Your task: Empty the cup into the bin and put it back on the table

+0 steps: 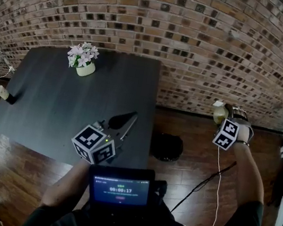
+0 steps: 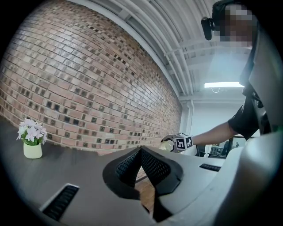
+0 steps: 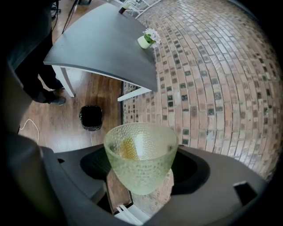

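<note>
Out past the right edge of the table (image 1: pixel 50 110), the right gripper (image 3: pixel 141 176) has its jaws spread wide and clamped on the sides of the bumpy glass cup (image 3: pixel 140 154). The cup is upright-ish, with something yellow (image 3: pixel 127 149) sitting inside. The bin (image 3: pixel 90 117) is down on the wood floor beside the table, well apart from the cup. So tip it now and that stuff probably lands on the floor, not in the bin. The cup also tapers, so I'd worry about it sliding out once it's upside down. The left gripper (image 2: pixel 140 165) just hovers over the table, jaws together, nothing in them.
</note>
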Demonstrator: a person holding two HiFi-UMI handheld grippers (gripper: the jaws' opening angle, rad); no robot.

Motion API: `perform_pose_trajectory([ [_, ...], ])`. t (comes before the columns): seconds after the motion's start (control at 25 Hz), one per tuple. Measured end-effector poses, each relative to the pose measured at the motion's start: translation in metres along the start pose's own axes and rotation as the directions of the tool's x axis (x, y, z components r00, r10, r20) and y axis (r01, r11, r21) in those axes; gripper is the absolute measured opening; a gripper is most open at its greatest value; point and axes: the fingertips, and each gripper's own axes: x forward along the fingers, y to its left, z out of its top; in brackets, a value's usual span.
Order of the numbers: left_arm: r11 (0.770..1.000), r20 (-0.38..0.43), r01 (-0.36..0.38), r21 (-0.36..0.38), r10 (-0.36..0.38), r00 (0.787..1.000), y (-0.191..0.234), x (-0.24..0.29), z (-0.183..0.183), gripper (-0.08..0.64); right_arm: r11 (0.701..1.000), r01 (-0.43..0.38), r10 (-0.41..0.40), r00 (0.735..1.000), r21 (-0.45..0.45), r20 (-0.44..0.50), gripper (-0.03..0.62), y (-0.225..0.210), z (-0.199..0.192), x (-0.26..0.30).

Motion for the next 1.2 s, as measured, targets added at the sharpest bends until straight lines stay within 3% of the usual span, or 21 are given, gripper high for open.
perform_pose_trajectory([
  [0.48,1.000,-0.001,0.008,0.005,-0.008,1.000,-0.0043,-0.0005,-0.0015,0.003,0.984,-0.034,0.023,0.998,-0.176,-0.066,0.390,0.0091,-0.0028,0.0034],
  [1.2,1.000,0.007,0.000,-0.002,0.000,1.000,-0.0003,0.0008,-0.0001,0.003,0.957,-0.027,0.001,0.996,-0.287,-0.091,0.389,0.0005,0.0029,0.0040],
])
